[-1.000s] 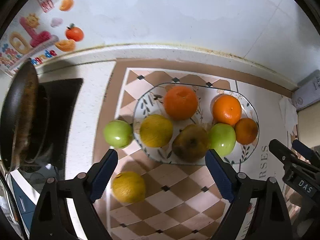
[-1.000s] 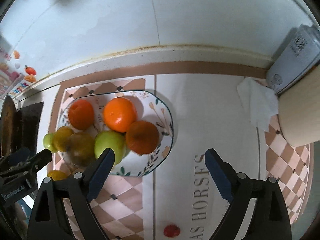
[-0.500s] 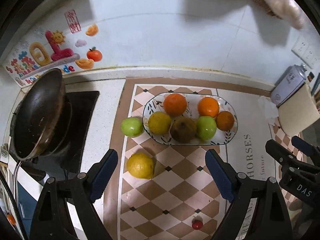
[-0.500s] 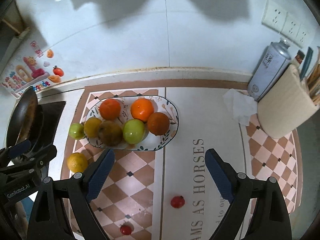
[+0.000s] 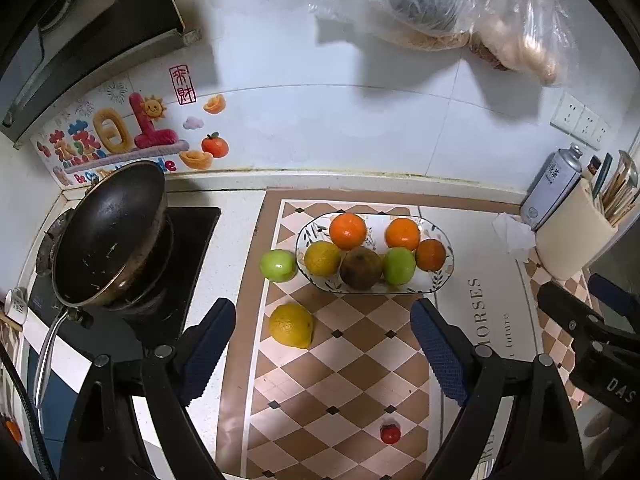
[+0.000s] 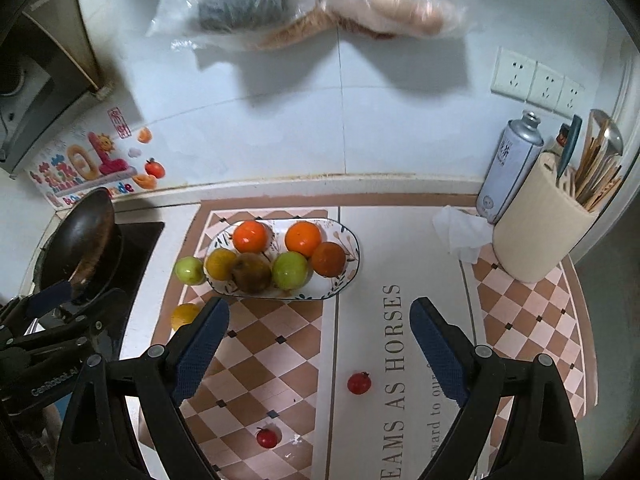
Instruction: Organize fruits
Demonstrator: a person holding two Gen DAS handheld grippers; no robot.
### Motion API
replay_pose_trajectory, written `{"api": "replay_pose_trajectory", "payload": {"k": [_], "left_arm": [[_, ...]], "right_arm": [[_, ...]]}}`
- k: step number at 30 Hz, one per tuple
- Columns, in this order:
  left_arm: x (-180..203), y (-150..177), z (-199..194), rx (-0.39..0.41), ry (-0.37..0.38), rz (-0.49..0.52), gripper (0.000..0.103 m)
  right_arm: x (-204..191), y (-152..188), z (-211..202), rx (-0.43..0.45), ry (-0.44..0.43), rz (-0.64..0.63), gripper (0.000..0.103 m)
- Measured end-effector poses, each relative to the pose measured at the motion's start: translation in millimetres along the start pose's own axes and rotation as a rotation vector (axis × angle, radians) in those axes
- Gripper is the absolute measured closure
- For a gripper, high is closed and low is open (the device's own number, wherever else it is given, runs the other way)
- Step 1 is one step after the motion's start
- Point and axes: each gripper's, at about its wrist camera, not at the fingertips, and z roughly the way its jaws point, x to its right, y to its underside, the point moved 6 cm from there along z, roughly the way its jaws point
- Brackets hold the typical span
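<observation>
six fruits sit in the oval dish: two bright oranges at the back, and a yellow one, a brown one, a green one and a darker orange in front. a green apple rests on the mat just beside the dish's left rim, a lemon lies nearer the left gripper, and two small red fruits sit on the mat well apart from the dish. both tools hang above the counter holding nothing, the left gripper's jaws spread wide and the right gripper equally wide.

judging from this layout, the stray fruits are not yet gathered. the dish looks nearly full, so a round fruit set on the pile could roll off or nudge a neighbour over the low rim. the lemon and apple are smooth and round and may squirt out of the pads if pinched off-centre. the small red ones look soft, so a hard squeeze could crush them. the pan stands close on the left, where a wide swing could clip it.
</observation>
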Motion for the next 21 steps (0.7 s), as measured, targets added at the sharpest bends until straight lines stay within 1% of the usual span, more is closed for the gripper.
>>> {"api": "replay_pose_trajectory", "payload": {"k": [4, 6, 7, 9, 10, 13, 15, 18, 21], "left_arm": [[-0.1, 2.6, 2.5, -0.004, 0.005, -0.001, 0.014], [-2.3, 7.1, 14.7, -0.034, -0.005, 0.004, 0.013], [-4.8, 11.1, 22.3, -0.06, -0.004, 0.0, 0.013], [-13.1, 20.8, 37.6, -0.102, -0.017, -0.017, 0.001], [-18.5, 25.7, 44.9, -0.118, -0.032, -0.021, 0.001], [-43.6, 43.6, 72.8, -0.18, -0.116, -0.036, 0.001], [-61.7, 54.4, 88.6, -0.216, -0.176, -0.05, 0.001], [-98.6, 69.4, 109.2, -0.26, -0.29, -0.109, 0.001], [-130.0, 81.0, 124.1, -0.304, -0.356, -0.169, 0.001]], "right_arm": [[2.3, 5.6, -5.6, -0.004, -0.03, 0.034, 0.009], [9.6, 11.8, 3.5, -0.033, -0.023, 0.054, 0.009], [16.0, 17.5, 13.1, -0.064, -0.031, 0.079, 0.009], [22.3, 28.7, 33.3, -0.126, -0.066, 0.114, 0.009], [24.0, 35.1, 45.3, -0.156, -0.081, 0.128, 0.009], [16.1, 54.8, 83.1, -0.255, -0.163, 0.167, 0.009], [1.2, 68.6, 114.4, -0.327, -0.229, 0.187, 0.009], [-25.3, 79.6, 149.5, -0.391, -0.29, 0.191, 0.009], [-62.1, 82.7, 183.7, -0.437, -0.343, 0.158, 0.009]]}}
